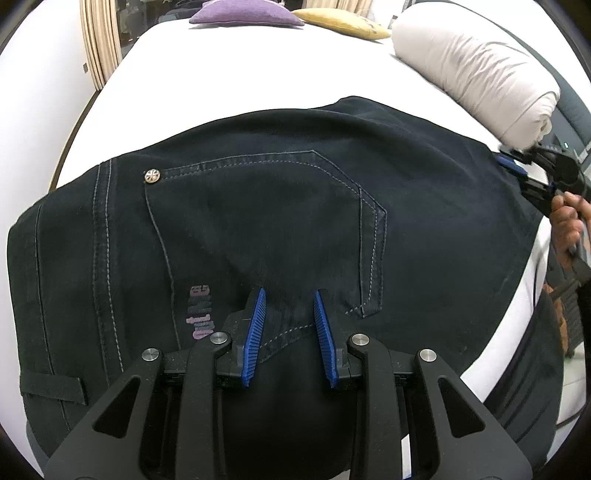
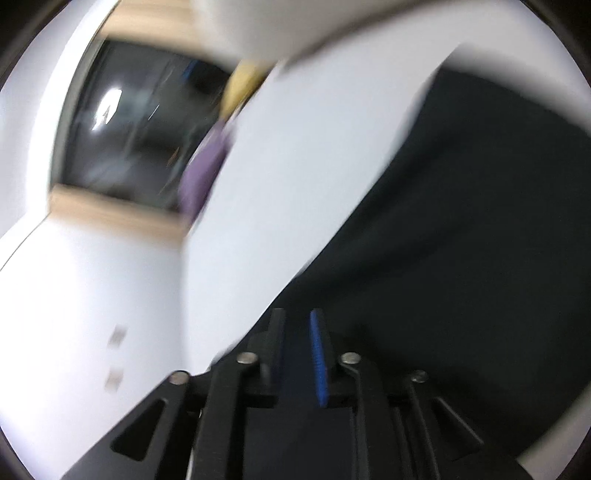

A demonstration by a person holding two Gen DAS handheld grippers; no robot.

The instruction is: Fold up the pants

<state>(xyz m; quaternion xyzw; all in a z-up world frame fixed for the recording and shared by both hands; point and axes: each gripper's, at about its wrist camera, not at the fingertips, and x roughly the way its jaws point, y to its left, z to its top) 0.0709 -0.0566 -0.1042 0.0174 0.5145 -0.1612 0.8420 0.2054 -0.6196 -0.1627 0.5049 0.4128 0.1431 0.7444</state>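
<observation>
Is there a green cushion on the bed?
No. The two cushions at the far end are a purple cushion and a yellow cushion.

A bed (image 1: 229,74) with a smooth white sheet fills the view. Dark pants (image 1: 295,206) lie spread flat across its near part, back pocket facing up. At the far end a purple cushion (image 1: 243,13) and a yellow cushion (image 1: 343,24) rest side by side. Along the right edge lies a rolled pale blanket (image 1: 476,70), near the pants.
</observation>
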